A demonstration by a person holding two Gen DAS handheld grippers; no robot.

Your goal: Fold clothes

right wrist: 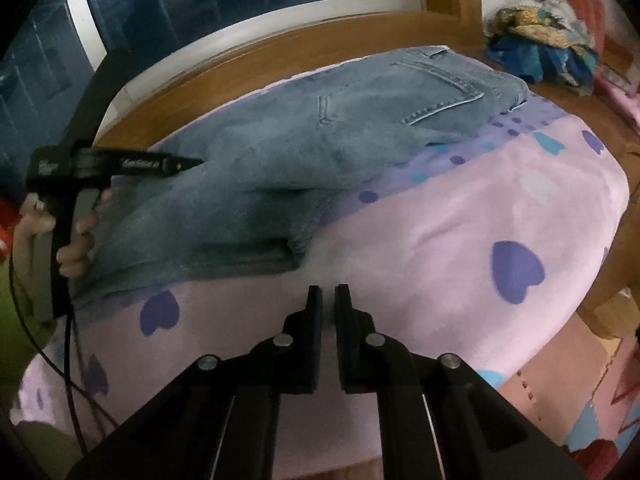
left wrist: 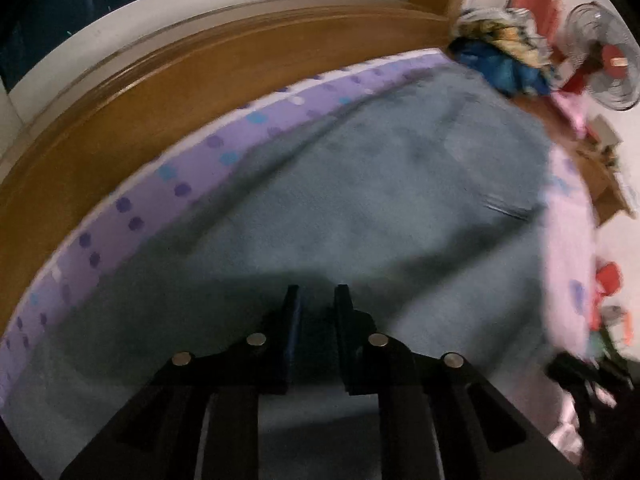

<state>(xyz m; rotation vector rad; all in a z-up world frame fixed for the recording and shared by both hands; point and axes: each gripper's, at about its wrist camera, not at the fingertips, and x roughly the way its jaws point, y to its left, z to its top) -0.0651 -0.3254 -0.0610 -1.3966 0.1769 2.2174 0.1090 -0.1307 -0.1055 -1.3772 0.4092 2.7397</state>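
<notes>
One bed (right wrist: 460, 216) under a pink heart sheet carries one pair of jeans (right wrist: 280, 152), lying along the far edge by the wooden frame (right wrist: 248, 60). One clothes heap (right wrist: 540, 48) sits past the waistband. My left claw (left wrist: 316, 292) hovers over denim, jaws narrow, gripping nothing I can see. My right claw (right wrist: 328, 292) is closed, empty, over bare sheet. The left view is blurred.
</notes>
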